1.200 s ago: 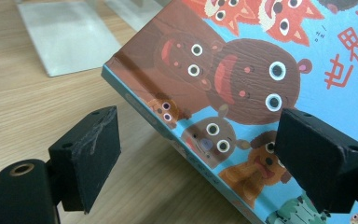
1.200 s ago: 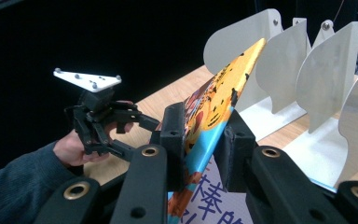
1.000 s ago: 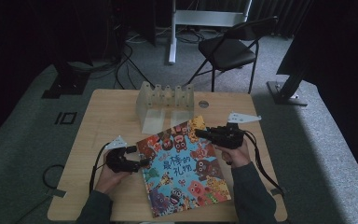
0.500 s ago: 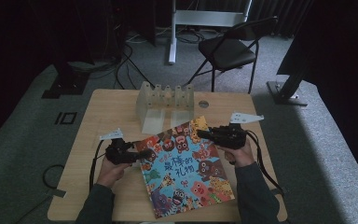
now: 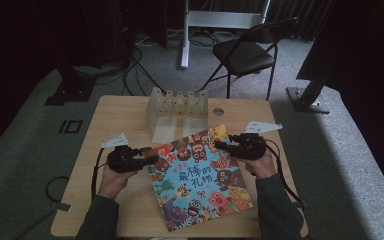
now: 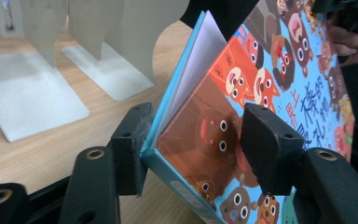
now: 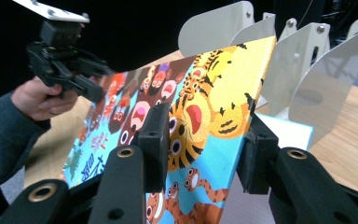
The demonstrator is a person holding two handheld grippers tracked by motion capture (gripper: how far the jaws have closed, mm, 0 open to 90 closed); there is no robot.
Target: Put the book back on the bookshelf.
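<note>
Straddling the picture book [image 5: 200, 180], both grippers' jaws stand apart: left [image 6: 193, 144] closing, right [image 7: 205, 144] opening.

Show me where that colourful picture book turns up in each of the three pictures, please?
High view: the picture book lies mid-table, between both grippers.
Left gripper view: its blue-edged corner stands tilted between the black jaws, centre right.
Right gripper view: its tiger corner rises between the jaws, centre.
Shared landmark: the pale metal bookends behind the book.

Metal bookends [image 5: 177, 107] stand just behind the book [image 5: 200, 175].
</note>
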